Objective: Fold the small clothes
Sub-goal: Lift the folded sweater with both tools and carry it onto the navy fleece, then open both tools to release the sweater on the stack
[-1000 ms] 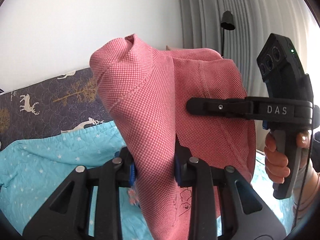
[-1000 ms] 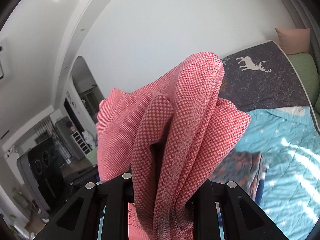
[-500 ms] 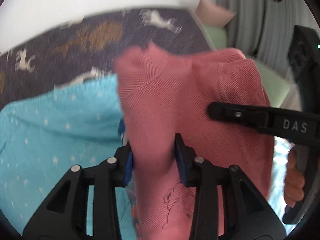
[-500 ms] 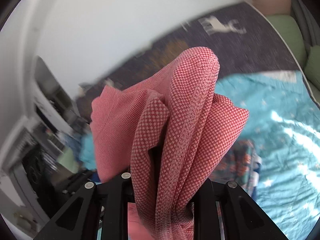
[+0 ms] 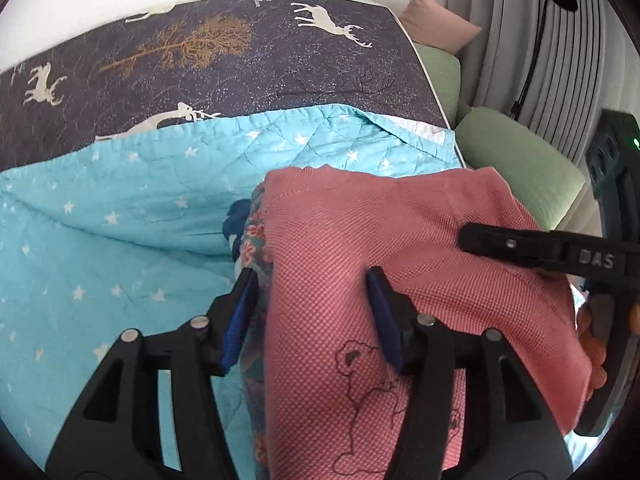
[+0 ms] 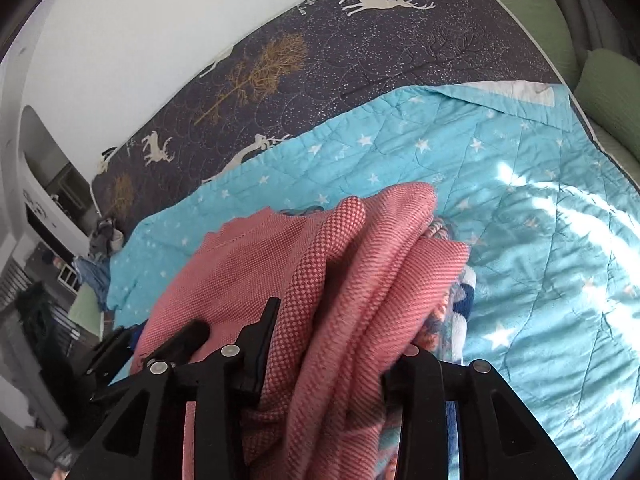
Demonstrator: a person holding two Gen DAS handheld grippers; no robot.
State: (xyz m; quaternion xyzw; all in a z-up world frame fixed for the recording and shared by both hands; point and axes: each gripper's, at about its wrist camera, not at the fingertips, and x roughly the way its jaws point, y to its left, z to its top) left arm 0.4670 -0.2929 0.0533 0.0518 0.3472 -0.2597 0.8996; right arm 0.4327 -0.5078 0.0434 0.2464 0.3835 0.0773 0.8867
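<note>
A small pink knit garment (image 5: 360, 264) with an embroidered bear outline lies down on a folded flowered garment (image 5: 253, 240) on the turquoise star quilt (image 5: 120, 216). My left gripper (image 5: 308, 300) has its jaws spread wide around the pink cloth, no longer pinching it. My right gripper (image 6: 336, 344) straddles bunched folds of the same pink garment (image 6: 360, 272), its jaws parted too. The right gripper also shows in the left wrist view (image 5: 532, 248), resting over the garment's right side. A hand holds its handle.
A dark deer-print bed cover (image 5: 200, 52) lies beyond the quilt. Green cushions (image 5: 520, 160) and a pink pillow (image 5: 440, 20) sit at the right by grey curtains. A dark blue patterned cloth (image 6: 464, 300) peeks from under the pile. Clothes lie at the far left (image 6: 100, 236).
Both grippers swung down from mid-air and brought the pink garment onto the pile on the quilt. Both sets of jaws have opened from a tight pinch to a wide spread.
</note>
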